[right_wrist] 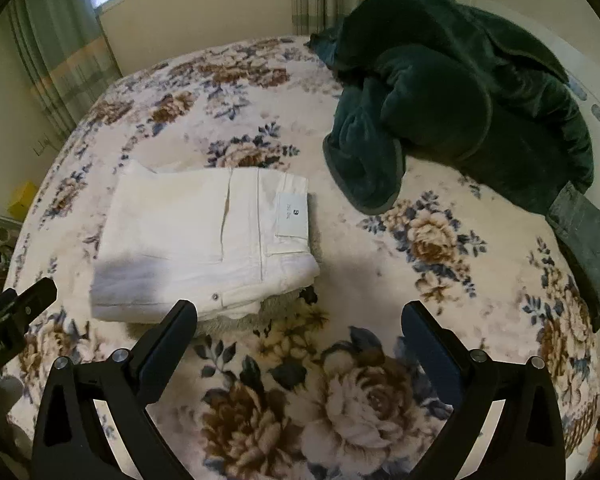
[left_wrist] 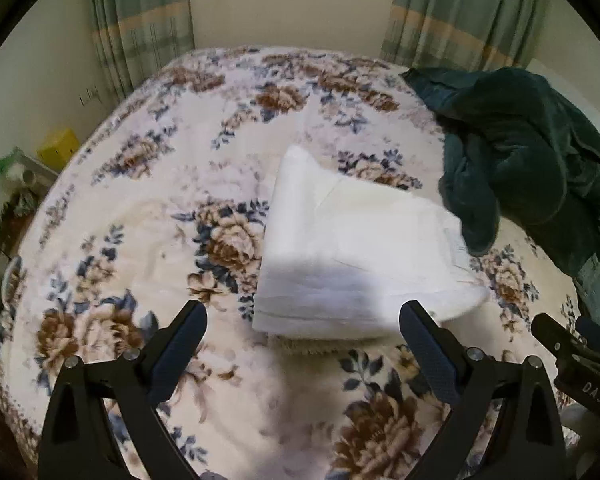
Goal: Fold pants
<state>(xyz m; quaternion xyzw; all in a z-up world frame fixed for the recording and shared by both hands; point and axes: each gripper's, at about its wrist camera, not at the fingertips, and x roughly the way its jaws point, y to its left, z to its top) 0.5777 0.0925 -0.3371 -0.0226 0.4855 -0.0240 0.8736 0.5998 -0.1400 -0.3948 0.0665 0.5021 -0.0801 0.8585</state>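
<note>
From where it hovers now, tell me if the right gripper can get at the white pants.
Probably yes: the right gripper is open, and the folded white pants lie just ahead to its left on the floral blanket, nothing between.

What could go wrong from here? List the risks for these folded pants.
1. The left gripper hangs open close to the white pants; a careless pass could snag the near edge and undo the fold.
2. The dark green blanket lies bunched just beside them; dragging it could disturb the stack.
</note>
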